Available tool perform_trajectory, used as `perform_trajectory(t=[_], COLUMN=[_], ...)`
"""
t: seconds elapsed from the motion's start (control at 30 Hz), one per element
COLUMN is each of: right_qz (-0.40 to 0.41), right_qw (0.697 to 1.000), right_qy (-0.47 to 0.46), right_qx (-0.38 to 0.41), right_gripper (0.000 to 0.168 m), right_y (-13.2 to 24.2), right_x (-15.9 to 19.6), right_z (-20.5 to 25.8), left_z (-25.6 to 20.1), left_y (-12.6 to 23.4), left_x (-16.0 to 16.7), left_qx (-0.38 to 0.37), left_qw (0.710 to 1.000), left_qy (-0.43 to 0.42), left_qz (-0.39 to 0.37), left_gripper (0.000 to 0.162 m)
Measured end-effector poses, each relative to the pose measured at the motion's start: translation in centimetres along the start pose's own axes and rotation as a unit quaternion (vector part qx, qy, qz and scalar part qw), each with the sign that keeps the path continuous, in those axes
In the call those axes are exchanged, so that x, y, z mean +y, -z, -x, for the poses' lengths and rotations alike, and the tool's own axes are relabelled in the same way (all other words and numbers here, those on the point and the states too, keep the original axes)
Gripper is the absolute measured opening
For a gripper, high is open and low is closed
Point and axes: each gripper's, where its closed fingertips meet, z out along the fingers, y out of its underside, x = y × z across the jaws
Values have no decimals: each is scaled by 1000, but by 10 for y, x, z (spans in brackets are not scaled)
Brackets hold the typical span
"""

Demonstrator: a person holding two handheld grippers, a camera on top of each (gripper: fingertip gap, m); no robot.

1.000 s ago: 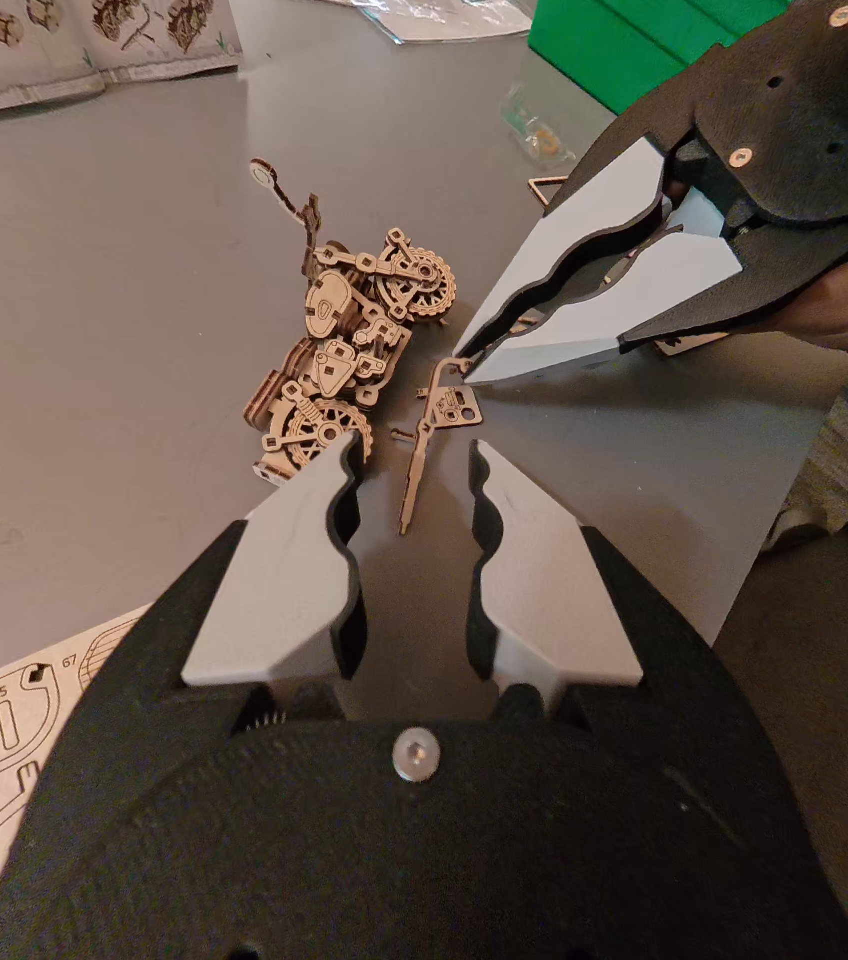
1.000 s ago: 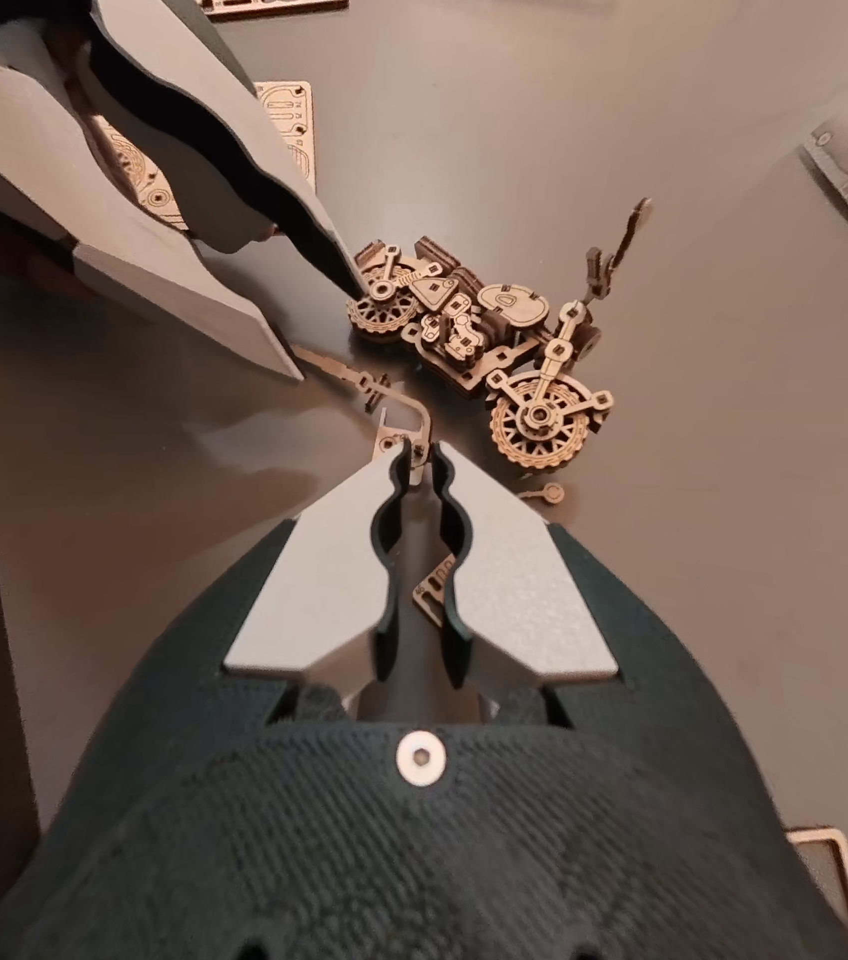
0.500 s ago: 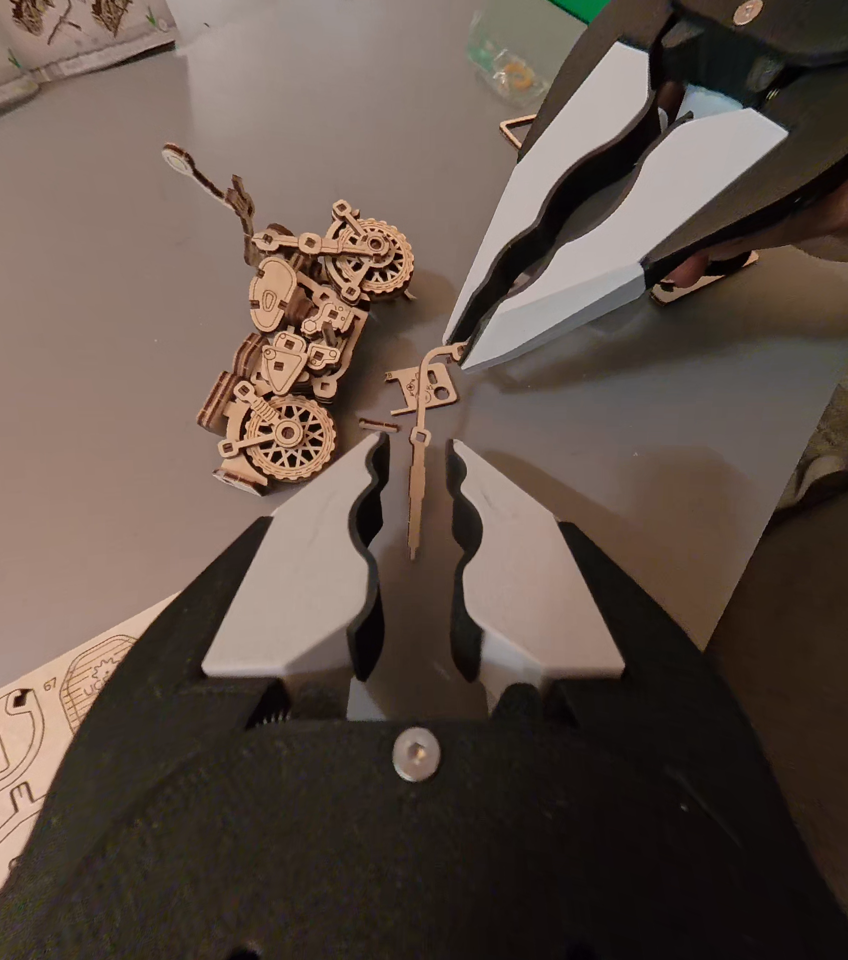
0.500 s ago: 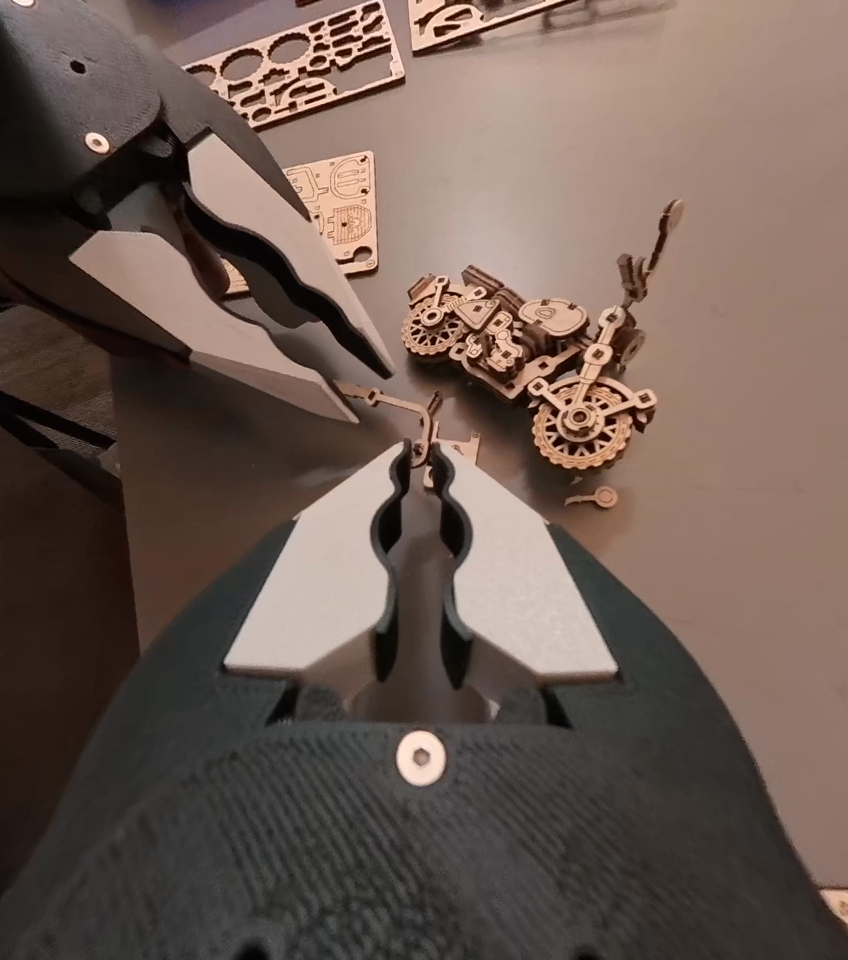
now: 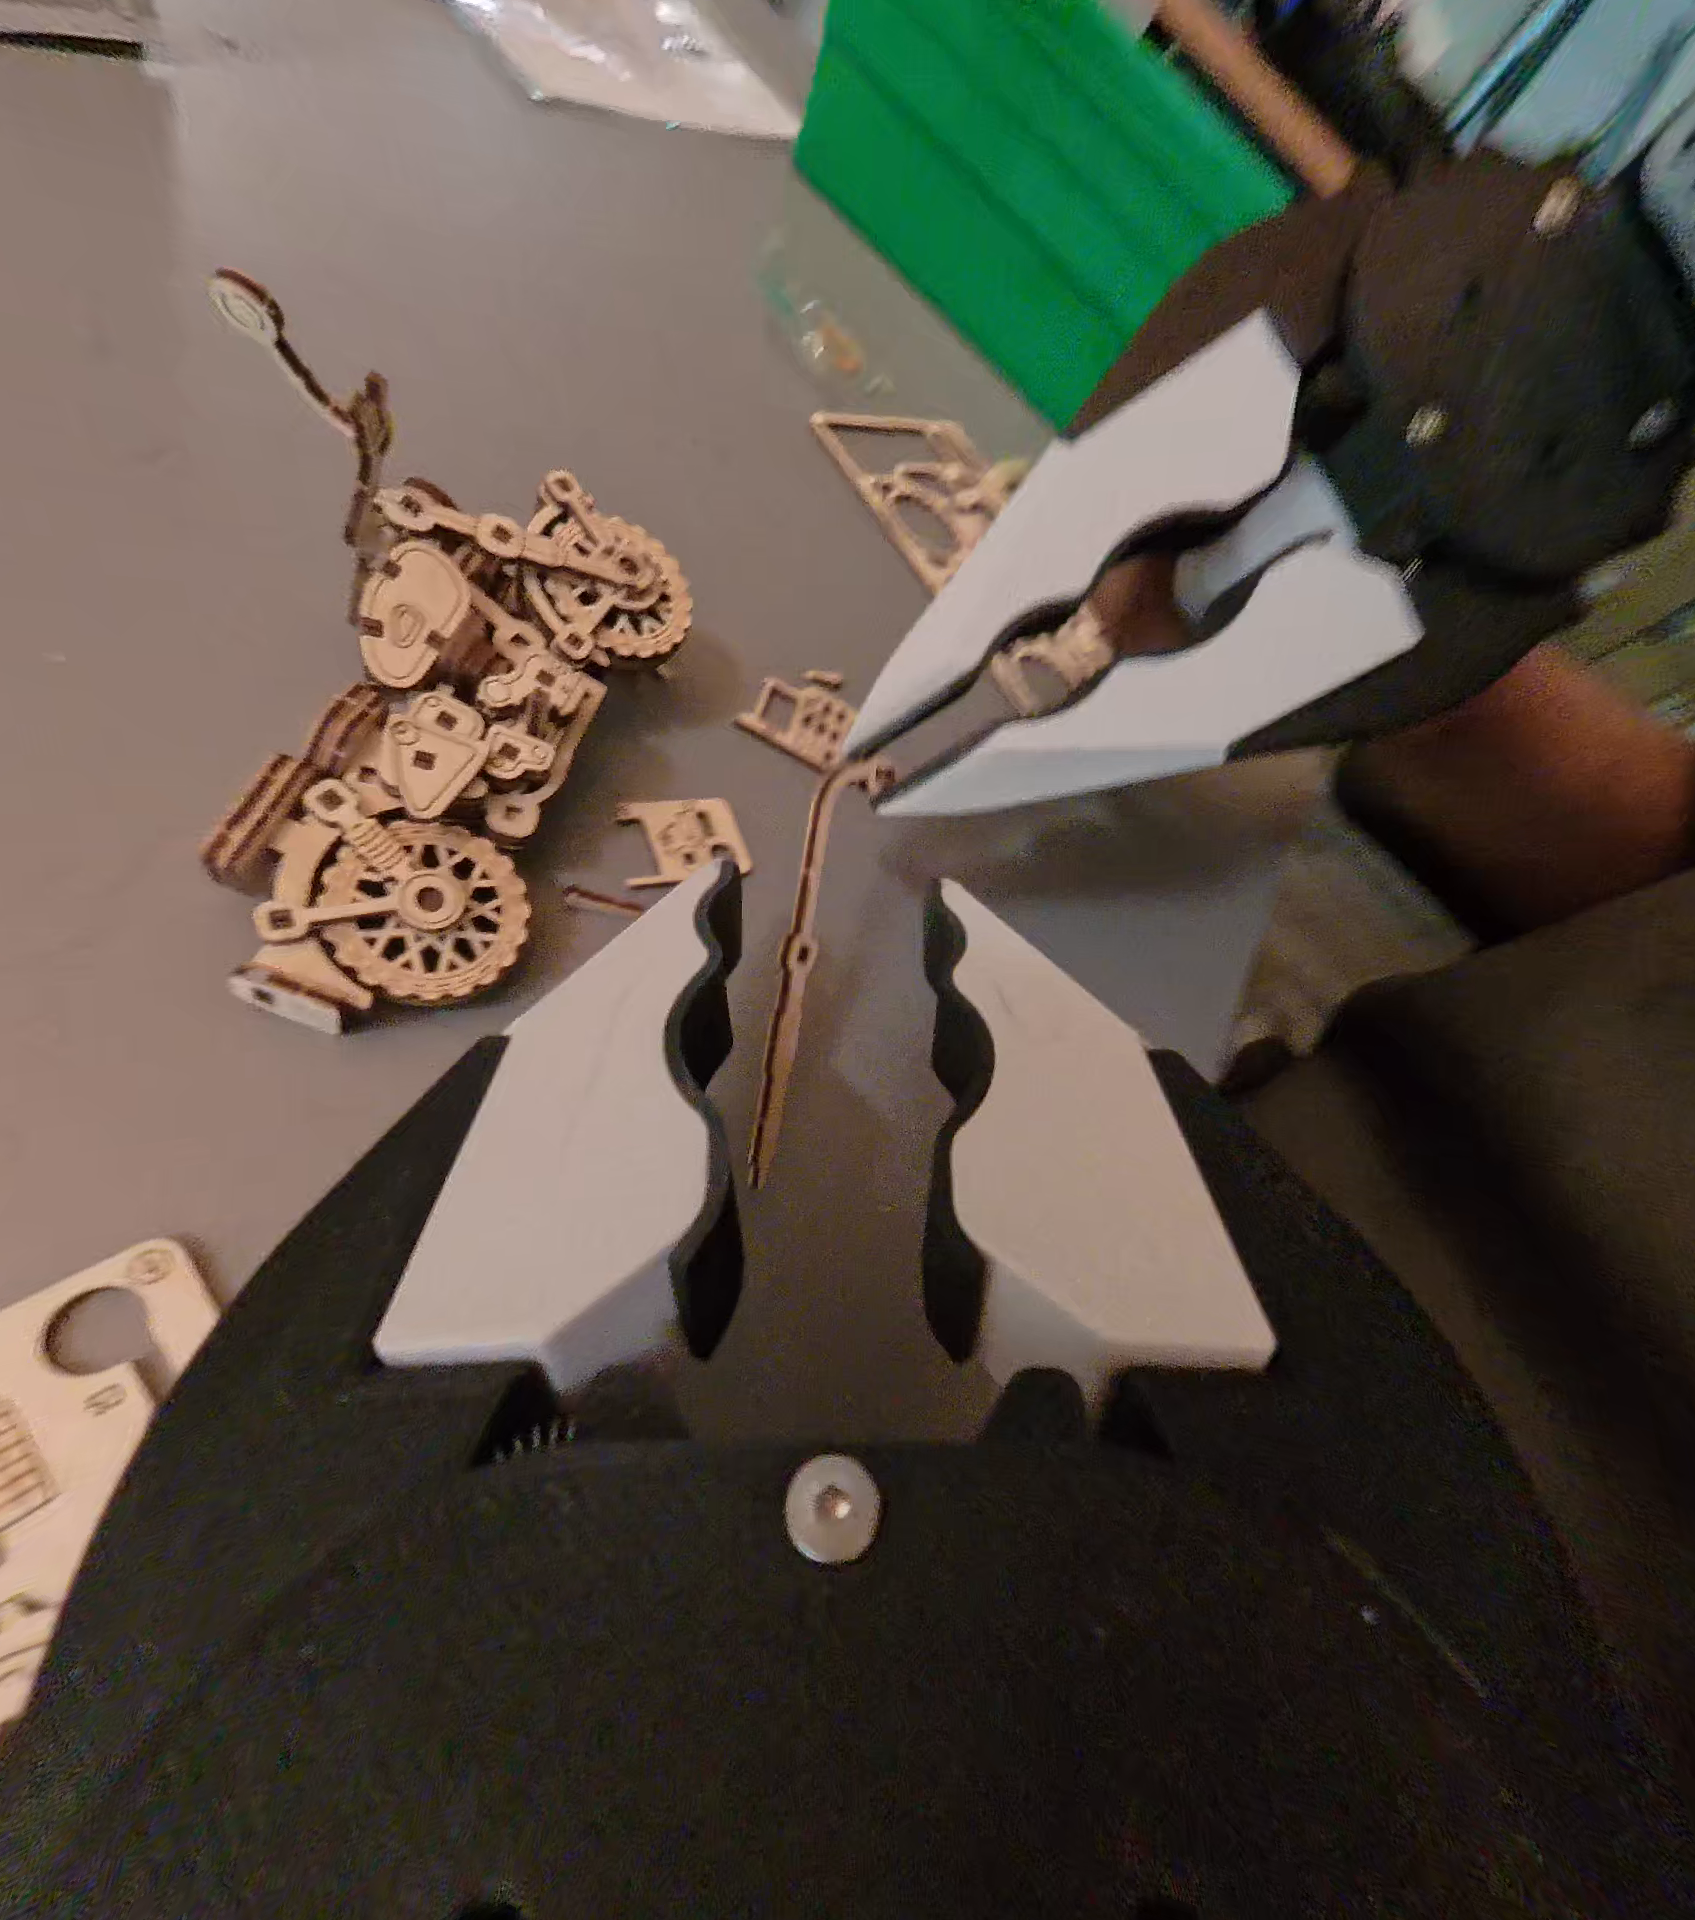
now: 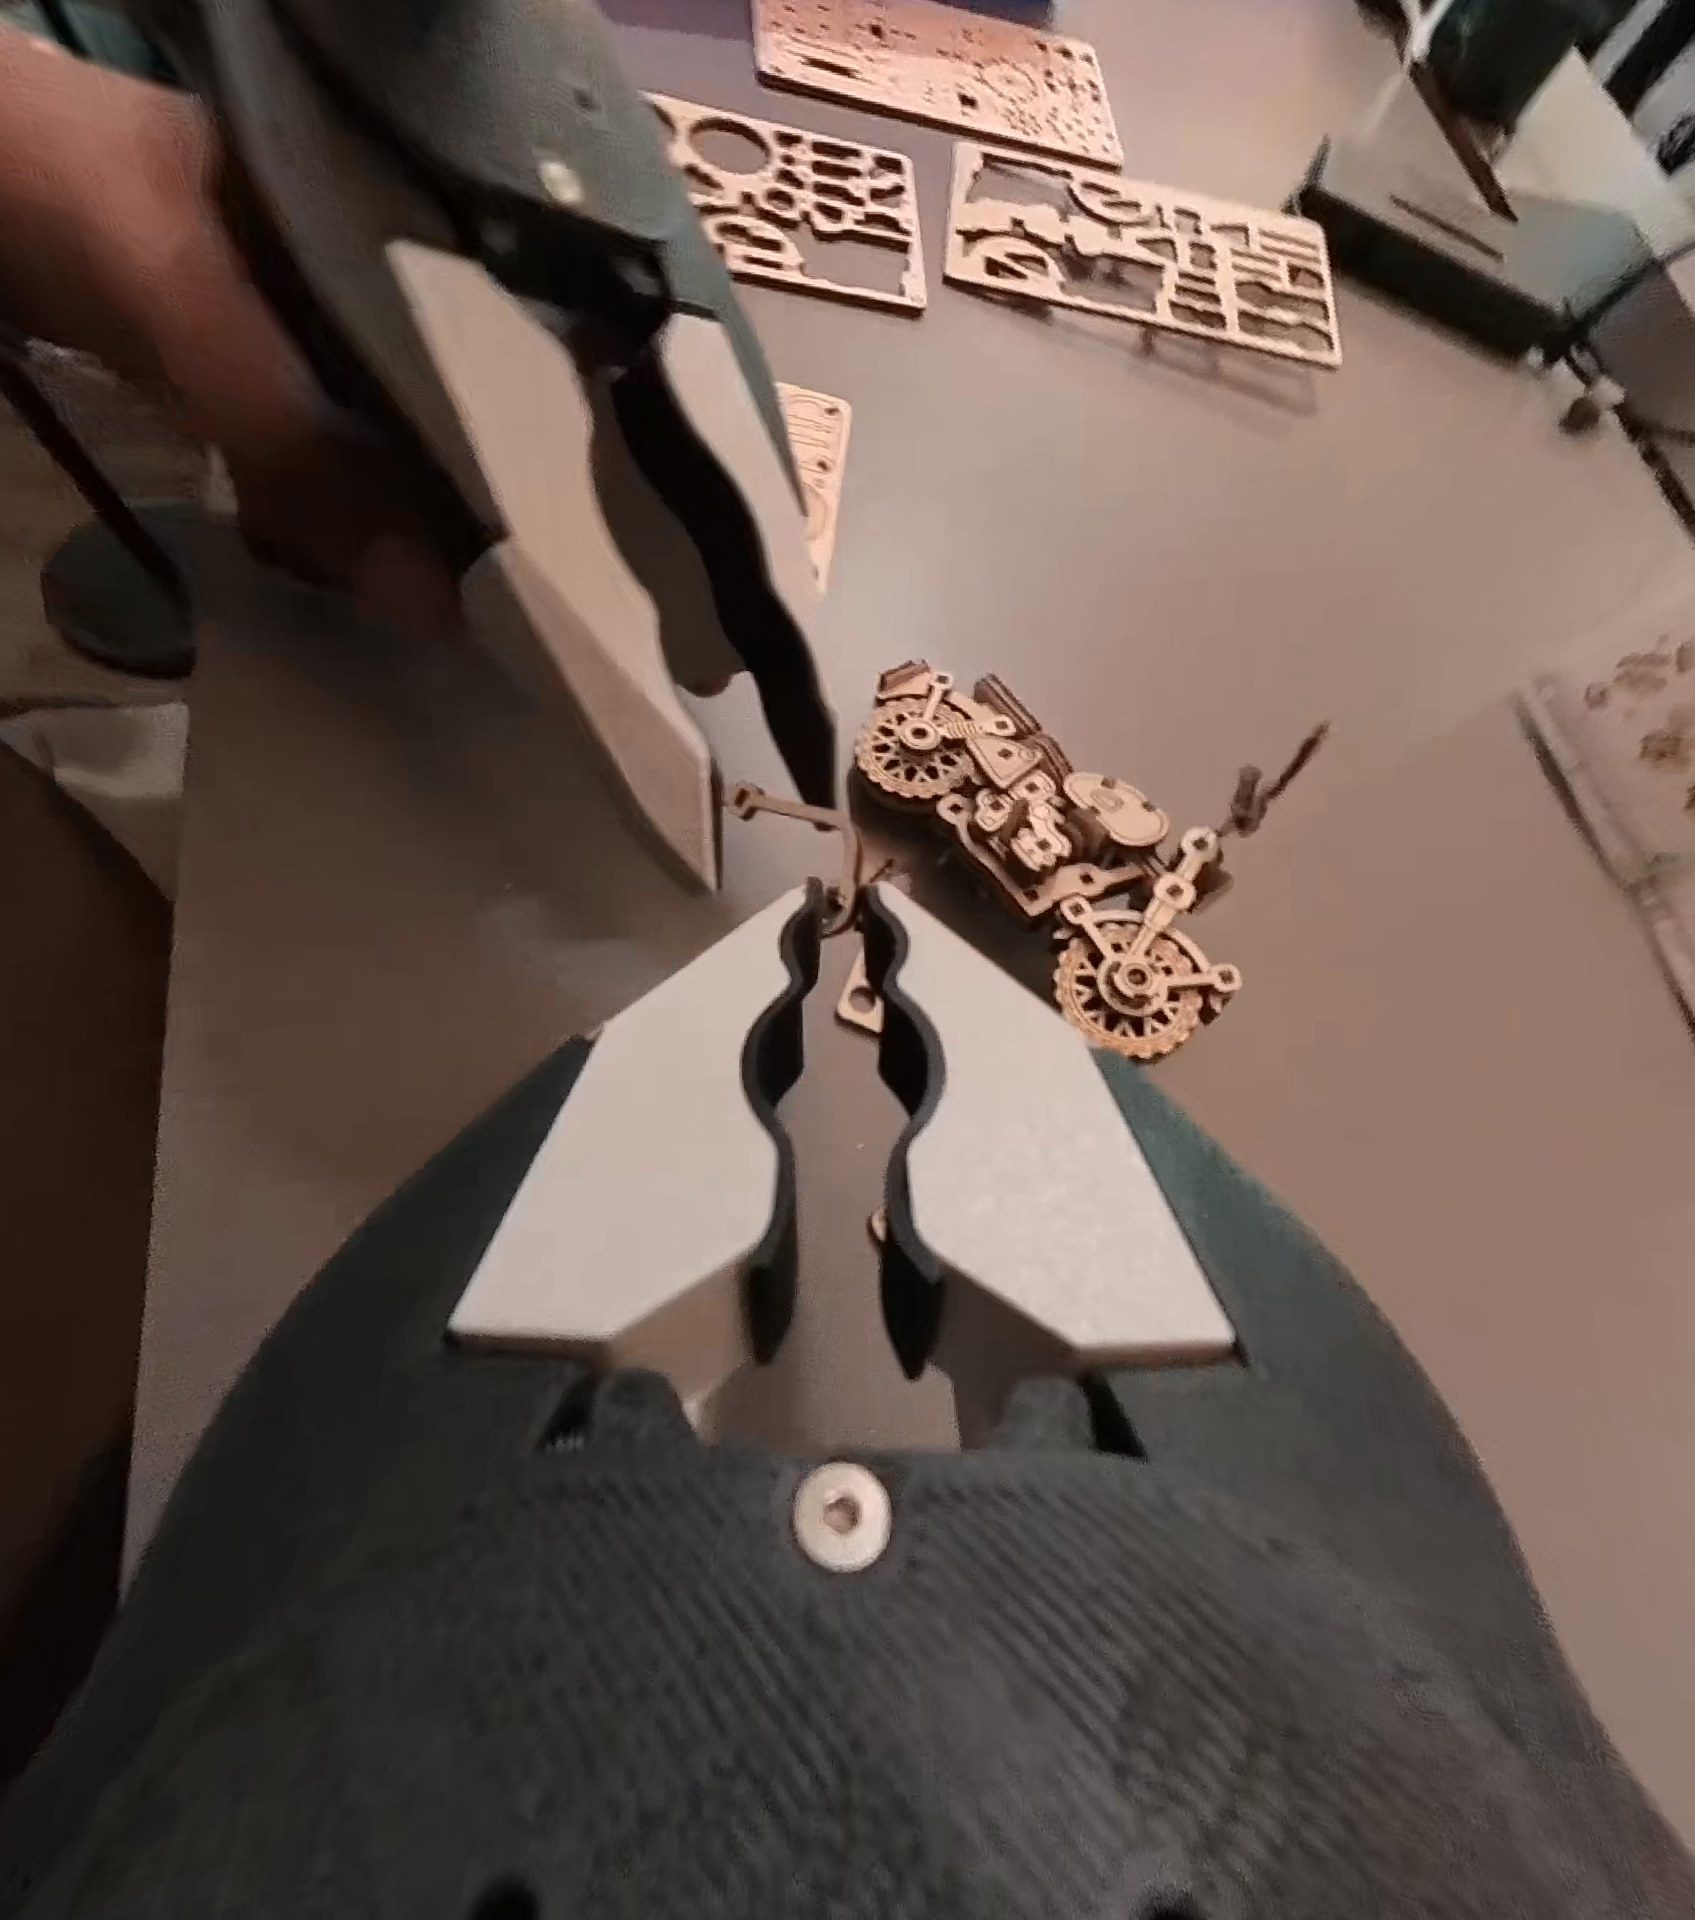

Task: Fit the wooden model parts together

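On the grey bench (image 5: 95,727) we list one part-built wooden motorcycle model (image 5: 438,769) lying on its side, a small flat cut-out piece (image 5: 687,836) just beside it, and punched wooden part sheets (image 6: 1139,255) farther back. Our right gripper (image 6: 841,902), jaws narrow, pinches one end of a long thin bent wooden strip (image 5: 796,956). Our left gripper (image 5: 832,904), jaws wide, straddles the strip's other end without touching.

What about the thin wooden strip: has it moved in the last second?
Yes. The thin wooden strip, pinched in the right tongs, came away from the square plate, rightward from the motorcycle model.
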Motion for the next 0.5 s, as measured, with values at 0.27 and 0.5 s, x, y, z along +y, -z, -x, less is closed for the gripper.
perform_trajectory(t=[0.27, 0.5], right_qz=[-49, -96], right_qw=[995, 989], right_qy=[67, 37], right_qx=[-48, -108], right_gripper=[6, 6], right_y=[14, 27], right_x=[-11, -16], right_z=[27, 38], left_z=[-24, -52], left_y=[5, 4], left_x=[-3, 5], left_qx=[139, 204], left_qw=[987, 977], left_qy=[81, 54], left_qz=[-11, 11], left_gripper=[37, 32])
